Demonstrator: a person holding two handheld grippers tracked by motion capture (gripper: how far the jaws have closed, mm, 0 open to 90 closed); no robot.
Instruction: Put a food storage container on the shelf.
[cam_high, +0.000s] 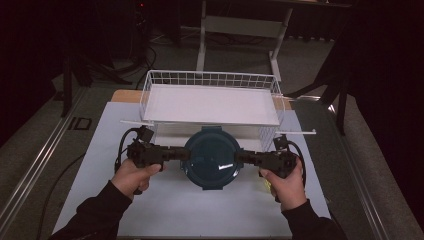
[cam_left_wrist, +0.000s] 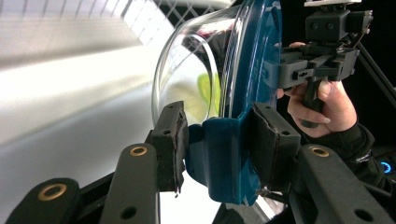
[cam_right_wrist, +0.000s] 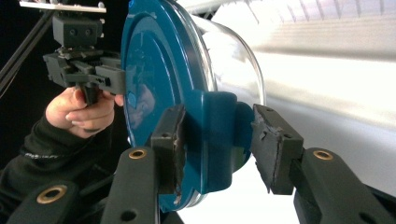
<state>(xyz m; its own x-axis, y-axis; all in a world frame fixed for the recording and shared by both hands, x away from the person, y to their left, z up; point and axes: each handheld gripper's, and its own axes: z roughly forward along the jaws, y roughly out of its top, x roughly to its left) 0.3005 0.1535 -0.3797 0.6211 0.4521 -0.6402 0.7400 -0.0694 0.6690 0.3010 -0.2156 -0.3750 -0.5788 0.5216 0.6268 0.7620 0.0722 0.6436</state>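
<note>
Got the glass bowl with the teal clip-on lid (cam_high: 211, 157) pinched from both sides right now. Left hand-held gripper (cam_high: 186, 154) is at its 9 o'clock, right hand-held gripper (cam_high: 239, 156) at 3 o'clock, each partly closed with its jaws on one of the lid's latch tabs. In the left gripper view both pads (cam_left_wrist: 170, 143) sit against the tab. In the right gripper view one pad (cam_right_wrist: 276, 151) looks a hair off the latch, so I can't swear that side is tight.

That's my worry: I'm only holding plastic latches, not the glass. If a tab flips open or one side slips, the bowl tilts or drops onto the worktop (cam_high: 165, 207).

The bowl sits just in front of the white wire basket rack (cam_high: 210, 102), at its 6 o'clock, so moving forward could clip the rack's edge.

Contents: something pale yellow-green (cam_left_wrist: 204, 93) shows through the glass, can't tell what. The rack's top tray looks bare.
</note>
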